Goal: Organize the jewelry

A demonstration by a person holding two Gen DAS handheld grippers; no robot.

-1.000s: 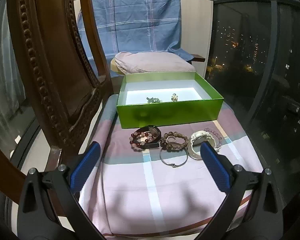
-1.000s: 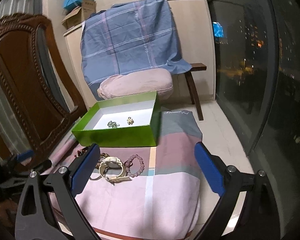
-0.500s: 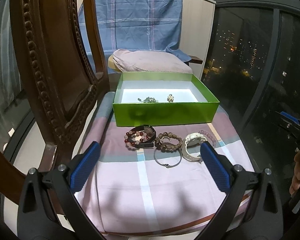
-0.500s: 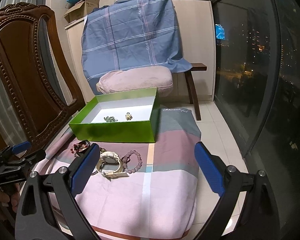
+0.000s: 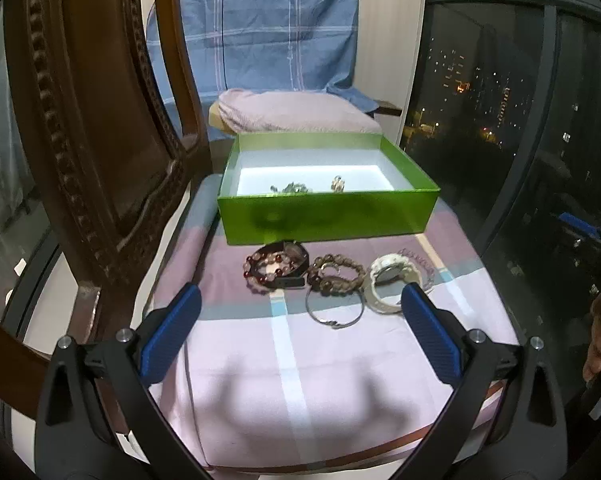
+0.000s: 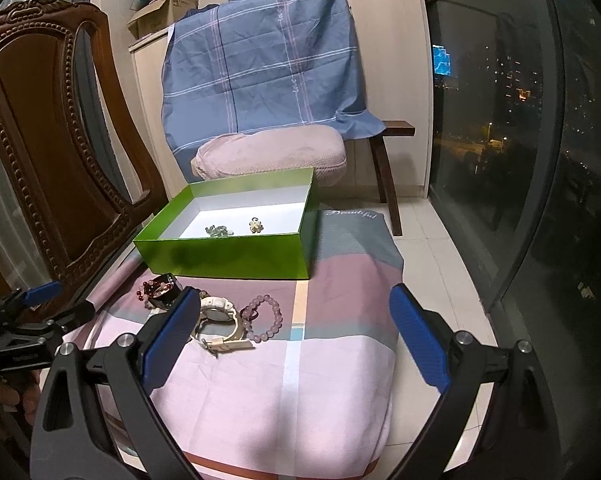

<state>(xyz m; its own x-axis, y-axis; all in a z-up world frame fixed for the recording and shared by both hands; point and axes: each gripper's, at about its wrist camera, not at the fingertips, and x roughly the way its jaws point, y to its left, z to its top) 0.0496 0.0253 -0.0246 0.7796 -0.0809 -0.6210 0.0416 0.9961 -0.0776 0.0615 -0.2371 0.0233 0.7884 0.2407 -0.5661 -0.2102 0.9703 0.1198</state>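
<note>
**Early stage: two pieces boxed, five left**

Left wrist: left gripper (image 5: 300, 336) wide, empty; green box (image 5: 328, 216) at 12 o'clock holds two small pieces.
Right wrist: right gripper (image 6: 296, 336) wide, empty; white watch (image 6: 218, 316) at 10 o'clock, unboxed

In the left wrist view the near wall of the green box (image 5: 327, 216) hid the lower parts of the two small pieces inside (image 5: 291, 188), too small to name. The pink bead bracelet (image 5: 427, 270) was mostly hidden behind the white watch (image 5: 390, 280). In the right wrist view the right gripper's left finger (image 6: 172, 336) covered part of the watch (image 6: 216, 316) and the bracelets behind it. The chair (image 6: 40, 152) ran off the left edge.
</note>
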